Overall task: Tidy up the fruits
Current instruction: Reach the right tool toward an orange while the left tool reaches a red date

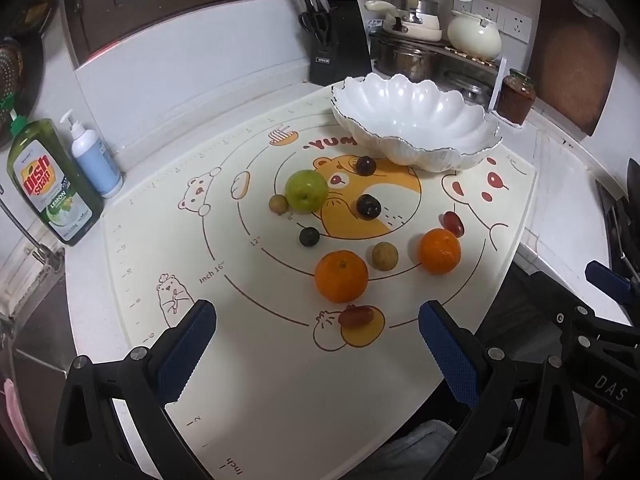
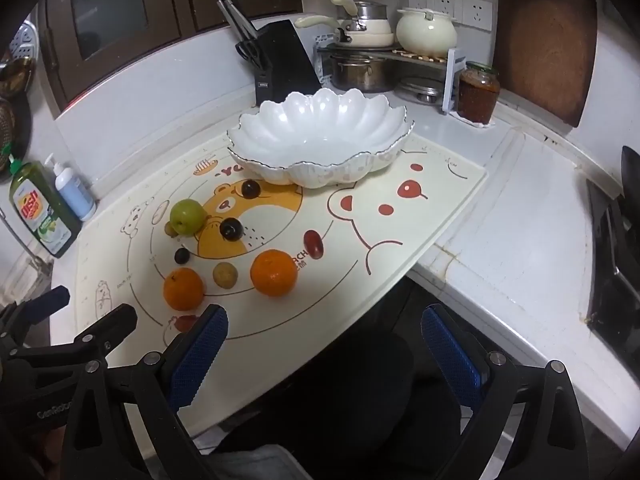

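My left gripper (image 1: 316, 324) hangs low over the near edge of the printed mat (image 1: 280, 400), blue pads spread wide, nothing between them; my right gripper (image 2: 324, 332) sits beside it, past the mat's near right edge, jaws likewise wide apart and empty.

Nearest fruit: a small reddish oblong fruit (image 1: 356, 317) lying on the dumpling drawing, just ahead of the left gripper; behind it the near orange (image 1: 341, 276); just right of that a small tan round fruit (image 1: 385, 256); then the second orange (image 1: 440, 251), apart from the tan one; a red grape (image 1: 454, 224) just behind the second orange, whether touching I cannot tell.

Middle of the mat: a dark green-black small fruit (image 1: 309, 237) alone on a ring line; a dark plum-coloured fruit (image 1: 368, 206) on the bear print; a green apple (image 1: 307, 191) upright, stem dimple facing me, with a small brownish fruit (image 1: 279, 204) against its left side; a second dark round fruit (image 1: 366, 165) farther back, just beside the bowl's base.

Far end: white scalloped bowl (image 2: 320, 120) on the mat's rear edge, holding no fruit; behind it knife block (image 2: 282, 60), pots on a rack (image 2: 362, 68), a jar (image 2: 478, 94); far left, dish soap bottle (image 1: 48, 184) and pump bottle (image 1: 94, 160).
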Available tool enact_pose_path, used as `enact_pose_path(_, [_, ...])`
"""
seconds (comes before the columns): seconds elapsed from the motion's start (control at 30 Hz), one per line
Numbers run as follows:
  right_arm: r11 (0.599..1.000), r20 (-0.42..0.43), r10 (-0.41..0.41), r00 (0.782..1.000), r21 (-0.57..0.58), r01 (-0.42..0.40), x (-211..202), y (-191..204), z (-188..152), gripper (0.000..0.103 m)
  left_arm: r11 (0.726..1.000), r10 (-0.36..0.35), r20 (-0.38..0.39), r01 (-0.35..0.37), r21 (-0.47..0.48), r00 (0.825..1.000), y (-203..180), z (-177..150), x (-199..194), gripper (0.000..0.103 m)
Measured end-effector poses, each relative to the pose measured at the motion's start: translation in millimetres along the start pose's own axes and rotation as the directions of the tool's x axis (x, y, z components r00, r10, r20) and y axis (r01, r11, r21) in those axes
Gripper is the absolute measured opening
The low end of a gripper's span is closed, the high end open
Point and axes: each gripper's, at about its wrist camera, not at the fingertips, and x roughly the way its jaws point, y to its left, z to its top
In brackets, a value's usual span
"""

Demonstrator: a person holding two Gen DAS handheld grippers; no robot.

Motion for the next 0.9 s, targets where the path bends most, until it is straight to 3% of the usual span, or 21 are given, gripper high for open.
enact_pose_path(0.5, [0.999, 0.009, -0.016, 1.000, -0.039, 0.016, 26.0, -4.4, -8.3, 0.099, 0.998, -0.055, -0.059, 0.053, -0.027, 0.997, -2.6, -13.2, 33.8, 0.098])
enact_pose_path(0.9, [0.992, -0.004, 0.017, 1.000, -0.123, -0.017, 55.2, 0.6, -6.7, 0.096, 0.997, -0.027, -0.070, 0.022, -0.070, 0.997, -7.3, -24.3, 64.7, 0.089])
